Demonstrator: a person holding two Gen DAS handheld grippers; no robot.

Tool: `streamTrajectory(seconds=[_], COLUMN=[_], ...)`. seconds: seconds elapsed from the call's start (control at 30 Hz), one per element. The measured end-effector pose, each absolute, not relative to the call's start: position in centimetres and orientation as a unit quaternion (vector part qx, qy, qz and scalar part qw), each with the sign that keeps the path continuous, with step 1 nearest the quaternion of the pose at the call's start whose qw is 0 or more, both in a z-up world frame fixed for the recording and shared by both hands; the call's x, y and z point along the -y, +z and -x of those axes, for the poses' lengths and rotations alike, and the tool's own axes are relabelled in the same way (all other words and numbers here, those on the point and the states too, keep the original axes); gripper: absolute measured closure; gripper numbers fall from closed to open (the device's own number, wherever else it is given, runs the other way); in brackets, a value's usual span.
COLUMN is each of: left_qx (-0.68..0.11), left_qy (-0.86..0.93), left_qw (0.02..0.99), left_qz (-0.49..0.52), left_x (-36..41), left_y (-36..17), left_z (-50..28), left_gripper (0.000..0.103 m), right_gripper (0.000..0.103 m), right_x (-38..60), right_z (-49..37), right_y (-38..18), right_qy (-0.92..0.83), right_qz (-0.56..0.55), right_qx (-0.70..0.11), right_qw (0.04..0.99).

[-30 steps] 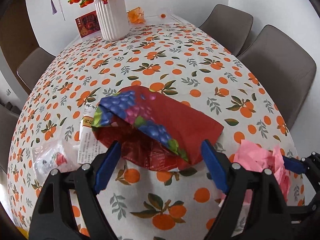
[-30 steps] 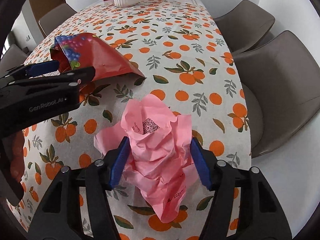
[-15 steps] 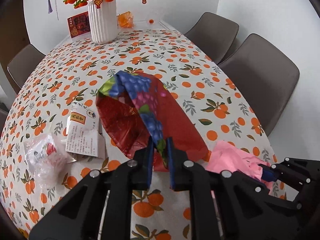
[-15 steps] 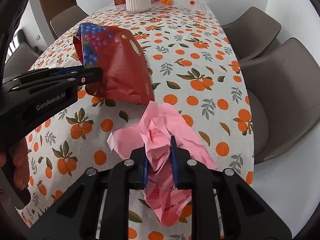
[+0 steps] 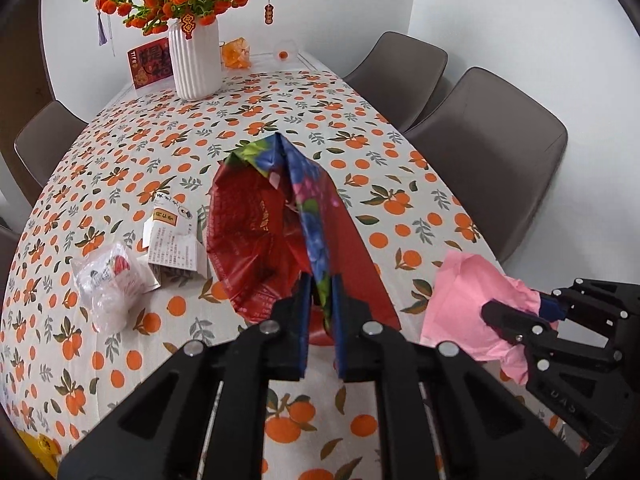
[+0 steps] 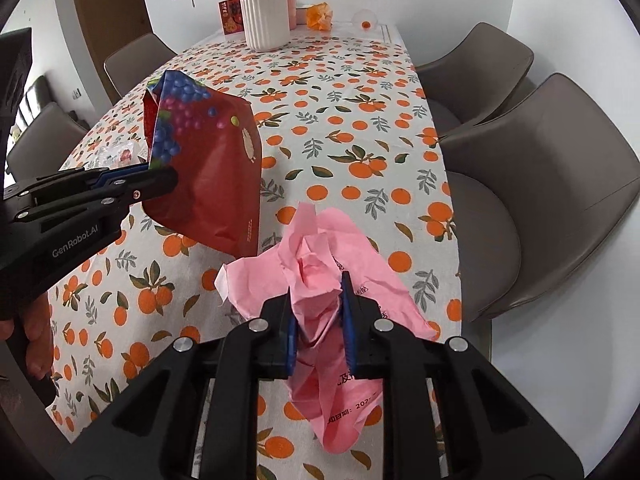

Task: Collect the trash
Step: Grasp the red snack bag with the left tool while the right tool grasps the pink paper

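My left gripper [image 5: 320, 284] is shut on the rim of a red bag [image 5: 256, 240] with a grape print and holds it up with its mouth open; it also shows in the right wrist view [image 6: 208, 176]. My right gripper [image 6: 318, 300] is shut on a crumpled pink paper [image 6: 320, 256], lifted just above the table; the paper also shows in the left wrist view [image 5: 468, 300]. A white printed paper packet [image 5: 172, 240] and a crumpled clear plastic wrapper [image 5: 106, 284] lie on the table left of the bag.
The table has an orange-print cloth [image 5: 280, 112]. A white vase [image 5: 194, 60] with orange flowers, a red card [image 5: 150, 62] and small orange items stand at the far end. Grey chairs [image 5: 488, 148] line the right side, others the left.
Both grippers closed, the left on the red bag's rim and the right on the pink paper. Both then lifted; the bag now hangs open and upright.
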State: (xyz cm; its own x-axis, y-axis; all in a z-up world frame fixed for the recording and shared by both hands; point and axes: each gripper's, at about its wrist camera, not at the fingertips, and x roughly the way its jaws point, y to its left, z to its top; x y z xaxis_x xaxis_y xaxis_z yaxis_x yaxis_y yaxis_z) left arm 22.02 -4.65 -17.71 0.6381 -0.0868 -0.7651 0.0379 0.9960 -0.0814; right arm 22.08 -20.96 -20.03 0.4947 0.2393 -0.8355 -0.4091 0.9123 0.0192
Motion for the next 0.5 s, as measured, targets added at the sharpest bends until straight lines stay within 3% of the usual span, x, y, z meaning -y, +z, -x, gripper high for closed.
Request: streamTrajectory(seconds=[0.5], left_qx=[-0.416], left_qy=[-0.143], left_qw=[0.898], left_qz=[-0.032], left_x=[14.1], left_y=[-15.4], left_z=[-15.7], left_gripper=[0.093], right_gripper=[0.086], right_x=[31.7], right_z=[-14.6], right_y=[-17.6], right_qy=[0.120], right_qz=[0.045], right_qx=[-0.453], right_qw=[0.882])
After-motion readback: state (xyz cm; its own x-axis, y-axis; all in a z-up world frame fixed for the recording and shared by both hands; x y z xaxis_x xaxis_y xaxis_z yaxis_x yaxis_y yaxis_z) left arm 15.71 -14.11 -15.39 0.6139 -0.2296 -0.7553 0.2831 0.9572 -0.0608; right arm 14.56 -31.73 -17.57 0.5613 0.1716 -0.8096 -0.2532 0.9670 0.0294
